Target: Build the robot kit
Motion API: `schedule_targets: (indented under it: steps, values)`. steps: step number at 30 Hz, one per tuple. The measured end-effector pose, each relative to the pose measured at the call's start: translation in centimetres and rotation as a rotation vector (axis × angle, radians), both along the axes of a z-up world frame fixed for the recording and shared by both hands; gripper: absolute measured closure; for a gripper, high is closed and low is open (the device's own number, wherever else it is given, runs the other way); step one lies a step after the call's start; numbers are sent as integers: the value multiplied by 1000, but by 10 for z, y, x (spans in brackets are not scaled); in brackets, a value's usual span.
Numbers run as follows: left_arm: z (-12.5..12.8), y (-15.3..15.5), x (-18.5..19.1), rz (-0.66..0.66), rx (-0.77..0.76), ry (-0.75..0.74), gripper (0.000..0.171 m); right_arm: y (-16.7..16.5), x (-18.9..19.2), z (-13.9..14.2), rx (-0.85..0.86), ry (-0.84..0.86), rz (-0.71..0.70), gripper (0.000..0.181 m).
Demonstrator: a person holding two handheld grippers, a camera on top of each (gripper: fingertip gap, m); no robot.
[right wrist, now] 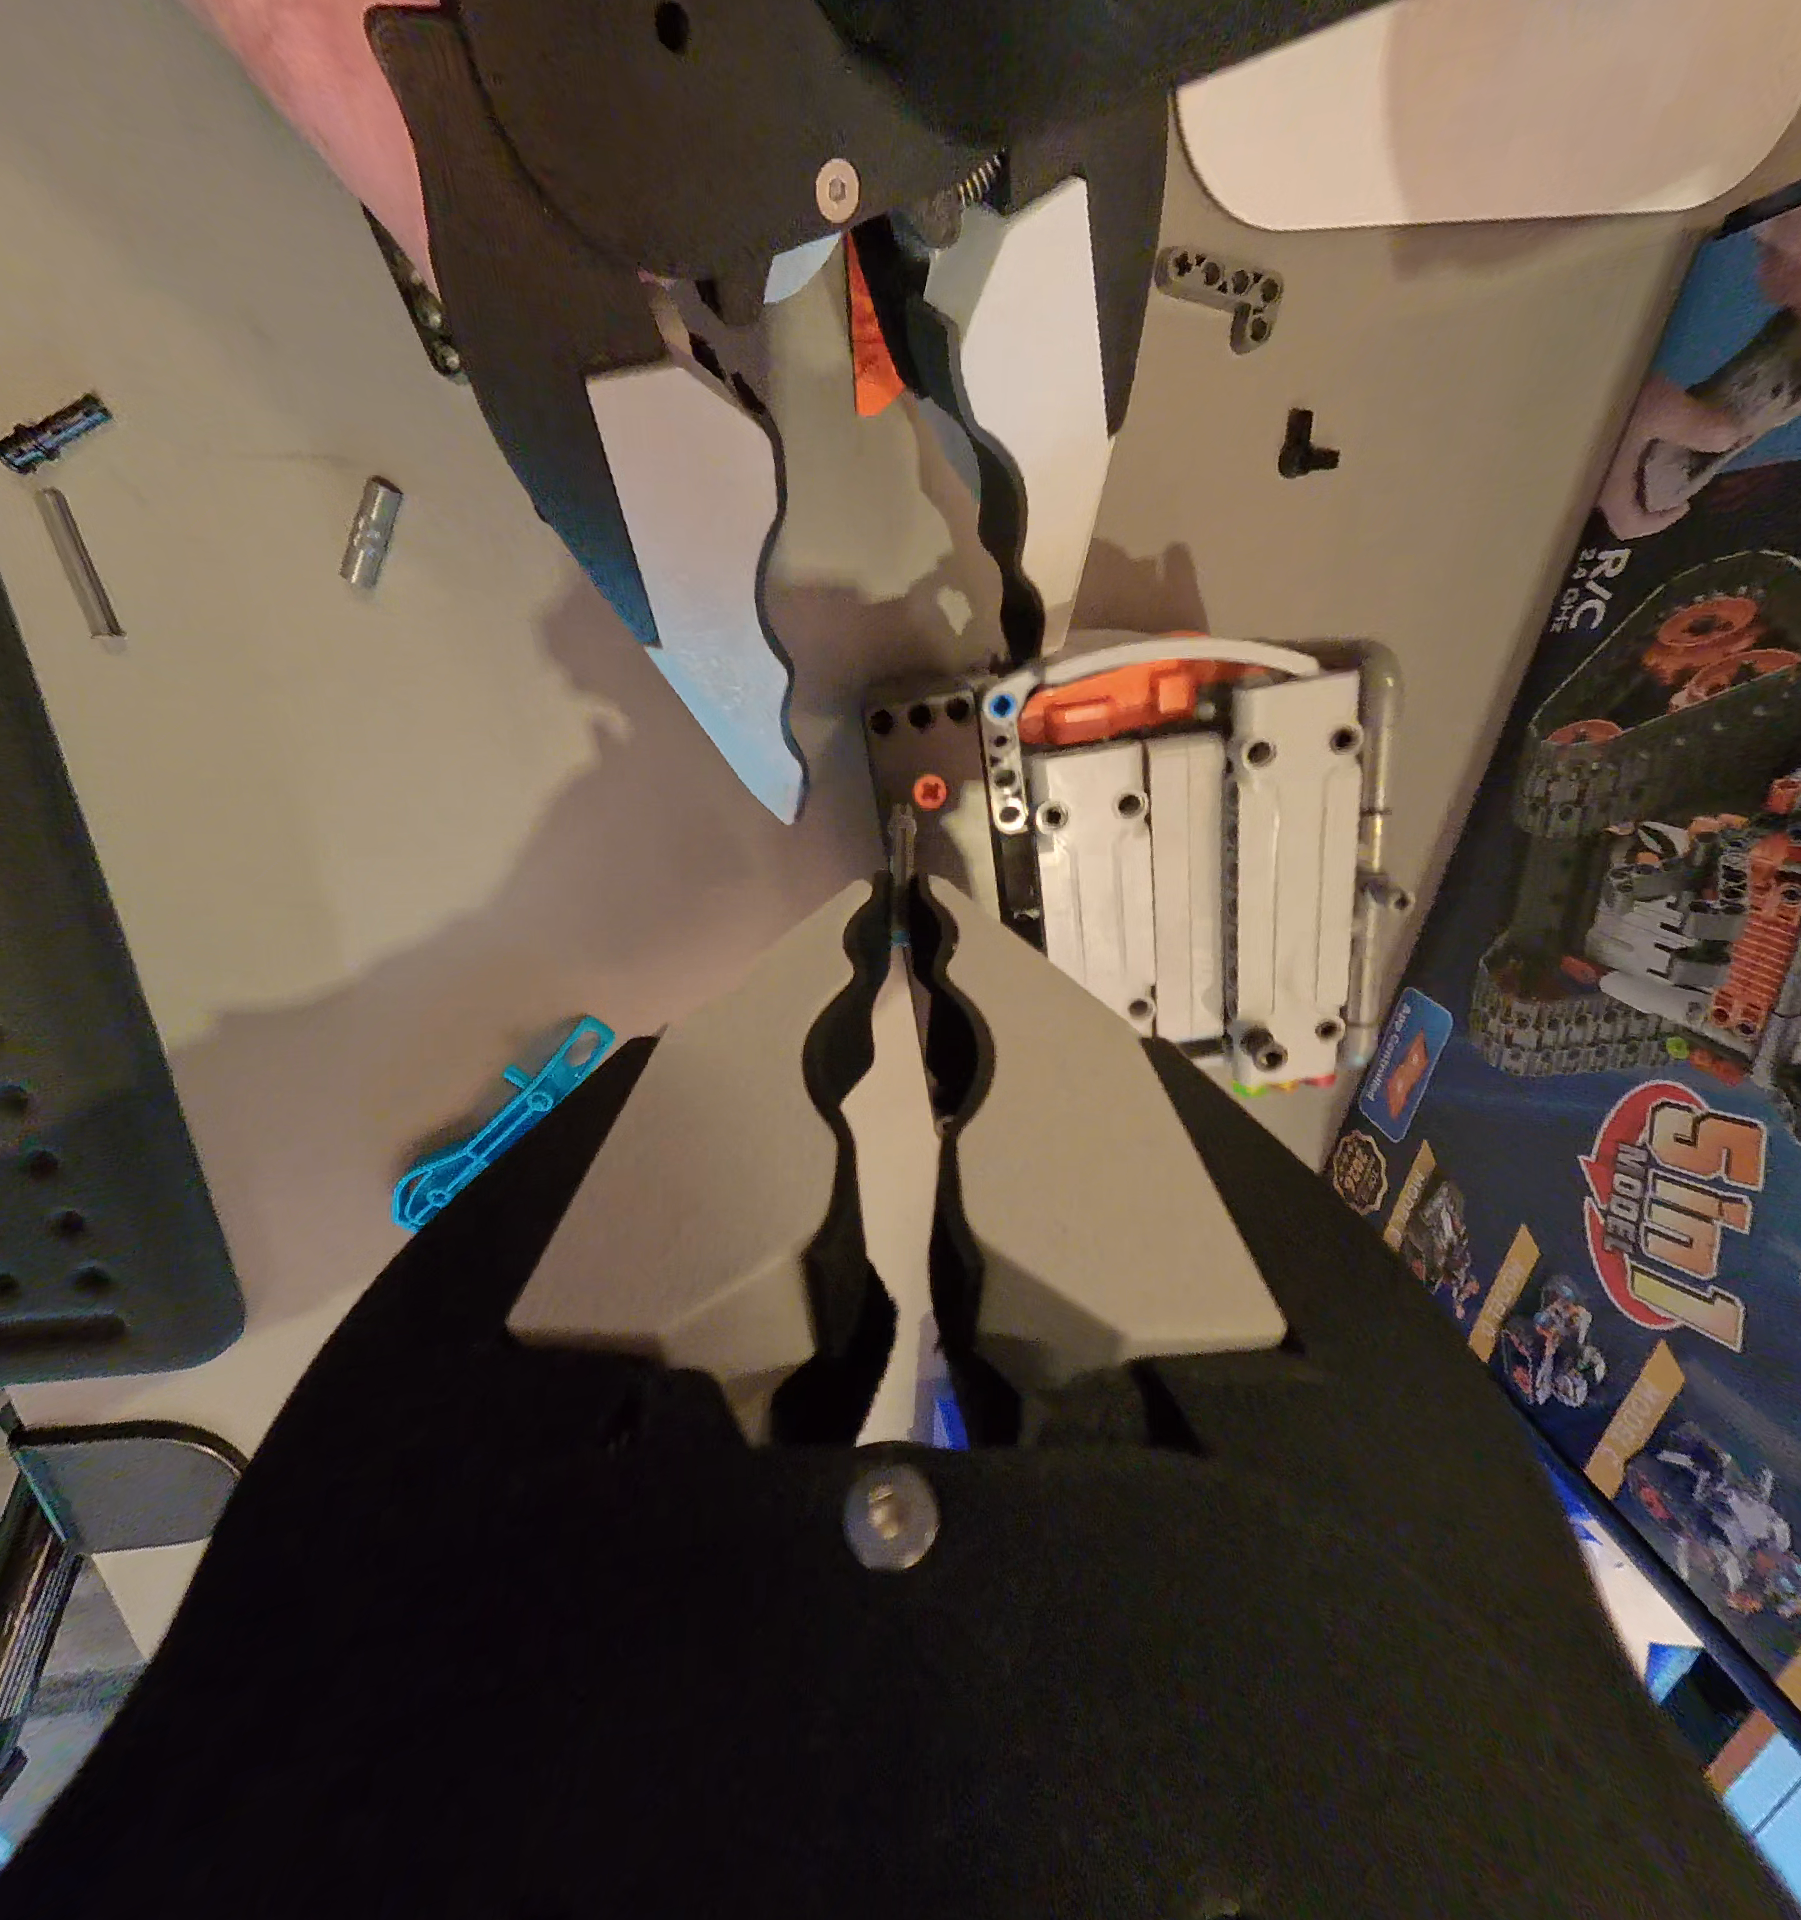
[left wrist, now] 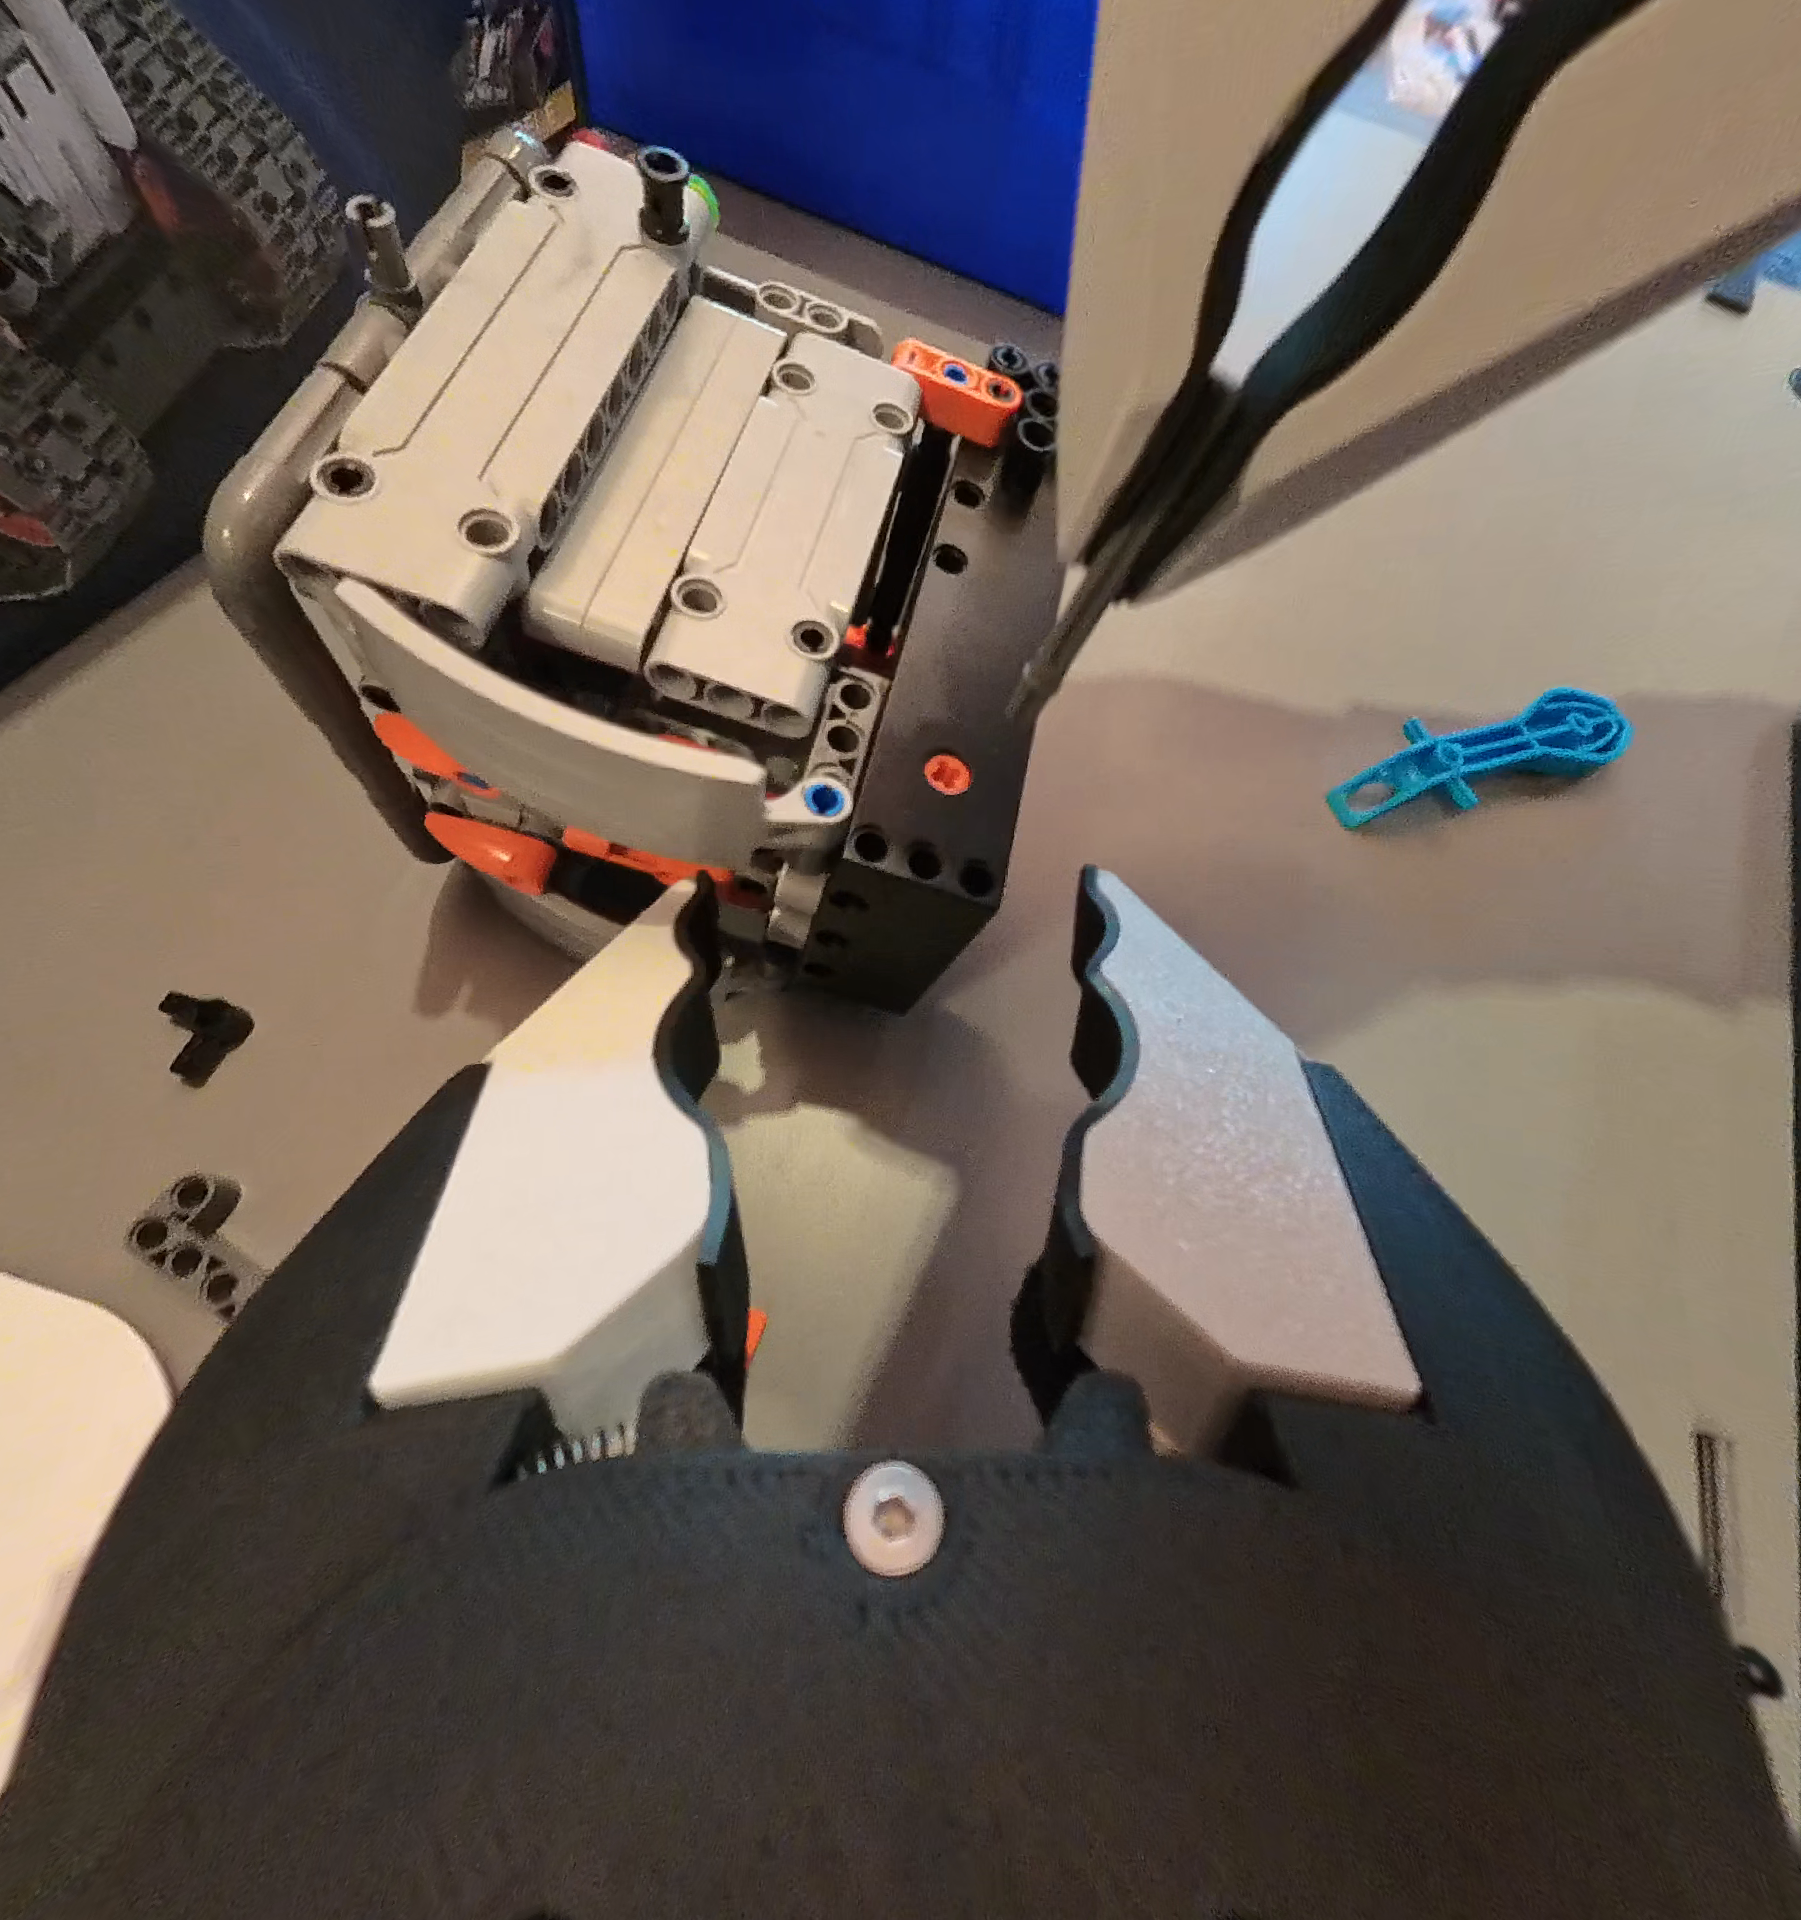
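Grey-and-orange brick model (left wrist: 605, 540), turquoise tool (left wrist: 1478, 753), beige table (left wrist: 1395, 987), blue box (right wrist: 1602, 1195).

The left gripper (left wrist: 891, 925) is spread wide at lower centre, its left fingertip touching the grey-and-orange model (left wrist: 605, 582). The right gripper (left wrist: 1031, 696) reaches in from the upper right, pinching a thin pin beside the model's black block (left wrist: 927, 831). A blue tool (left wrist: 1478, 753) lies at right.

The toy box (right wrist: 1654, 1195) bears printed writing and logos.
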State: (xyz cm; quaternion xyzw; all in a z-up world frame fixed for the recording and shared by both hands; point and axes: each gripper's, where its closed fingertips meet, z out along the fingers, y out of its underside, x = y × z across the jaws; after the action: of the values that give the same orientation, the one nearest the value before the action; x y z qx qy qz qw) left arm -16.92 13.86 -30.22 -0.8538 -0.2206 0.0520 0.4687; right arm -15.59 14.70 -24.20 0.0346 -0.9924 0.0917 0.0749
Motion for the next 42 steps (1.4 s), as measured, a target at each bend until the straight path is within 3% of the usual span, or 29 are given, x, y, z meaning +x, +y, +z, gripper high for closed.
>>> schedule_targets:
  steps: [6, 11, 20, 29, 35, 42]
  values:
    - [-1, 9, -6, 29, 49, -51, 125, 3, -7, -7, 35, 8, 6, 181]
    - [-2, 12, -8, 22, 67, -60, 129, 9, -12, -9, 69, 21, 11, 181]
    - [-3, 15, -10, 12, 69, -62, 131, 12, -15, -11, 123, 31, 54, 181]
    - [-3, 17, -10, 1, 58, -62, 132, 12, -16, -10, 232, 77, 202, 181]
    - [-3, 17, -11, -4, 46, -60, 132, 13, -17, -10, 203, 0, 146, 181]
    - [-3, 17, -11, -6, 41, -64, 132, 12, -17, -11, 227, 21, 157, 181]
